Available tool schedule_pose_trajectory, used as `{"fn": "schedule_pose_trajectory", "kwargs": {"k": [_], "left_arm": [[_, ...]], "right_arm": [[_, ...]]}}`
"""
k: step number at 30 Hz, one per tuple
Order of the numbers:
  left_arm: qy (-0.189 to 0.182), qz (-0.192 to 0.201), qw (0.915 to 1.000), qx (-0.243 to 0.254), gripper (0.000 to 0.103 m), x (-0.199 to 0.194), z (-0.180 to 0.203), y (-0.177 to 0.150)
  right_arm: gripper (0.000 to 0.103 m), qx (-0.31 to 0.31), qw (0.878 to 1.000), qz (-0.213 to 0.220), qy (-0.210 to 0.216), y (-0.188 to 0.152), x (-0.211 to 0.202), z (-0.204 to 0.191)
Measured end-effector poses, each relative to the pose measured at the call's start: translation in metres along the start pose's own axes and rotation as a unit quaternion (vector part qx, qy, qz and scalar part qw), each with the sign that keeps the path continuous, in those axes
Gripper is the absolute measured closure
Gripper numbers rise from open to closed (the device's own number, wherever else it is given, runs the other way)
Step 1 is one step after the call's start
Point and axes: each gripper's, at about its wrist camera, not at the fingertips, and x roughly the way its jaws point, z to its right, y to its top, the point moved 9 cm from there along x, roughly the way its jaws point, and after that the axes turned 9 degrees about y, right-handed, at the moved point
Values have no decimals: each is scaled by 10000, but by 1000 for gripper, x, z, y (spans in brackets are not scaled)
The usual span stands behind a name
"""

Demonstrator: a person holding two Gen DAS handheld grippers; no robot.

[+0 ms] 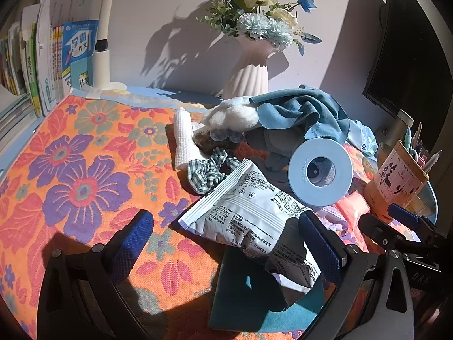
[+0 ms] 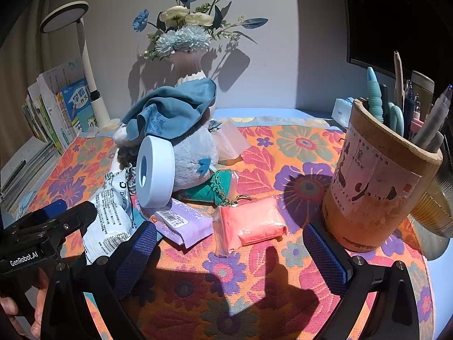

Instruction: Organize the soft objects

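A heap of soft things lies on the flowered cloth: a blue towel (image 1: 305, 113) draped over a white plush (image 1: 235, 116), a checked scrunchie (image 1: 206, 170) and a white knitted piece (image 1: 184, 138). A white printed packet (image 1: 249, 212) lies in front of the heap. My left gripper (image 1: 228, 240) is open, and the packet's near end reaches between its fingers, beside the right one. My right gripper (image 2: 232, 252) is open and holds nothing, just short of a pink packet (image 2: 252, 223) and a purple wipes packet (image 2: 181, 221). The towel (image 2: 172, 107) covers the plush (image 2: 195, 153).
A light blue tape roll (image 2: 154, 170) leans on the plush. A wooden pen holder (image 2: 379, 187) stands by my right gripper's right finger. A white vase (image 1: 246, 76) with flowers, a lamp (image 1: 102, 56) and books (image 1: 56, 62) line the back. A teal pad (image 1: 254, 297) lies under the white packet.
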Motion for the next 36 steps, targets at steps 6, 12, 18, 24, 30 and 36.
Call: {"fn": "schedule_pose_trajectory", "kwargs": {"k": [6,12,18,24,30,36], "left_arm": [[-96,-88,9998,-179,1,0,-3,0],[-235,-800,9962,-267,1,-2,10,-9],[-723,-1218,9892,-389,1,-6,35,-14],[-670,-1603,9823,-703,1,11,44,-21],[-186,-1539,9861,-599,2,22,44,-22],[-1,-1490,9878,-460,13,27,43,-26]], "right_arm": [[0,36,9999,99,53,0,-6,-1],[0,33,9996,-3,273,-3,-15,-1],[0,215,9995,-173,125,-10,-22,24],[0,251,9975,-656,98,-8,-6,34],[7,568,9928,-1037,198,-19,18,34],[20,485,9929,-1074,-144,-16,30,32]]}}
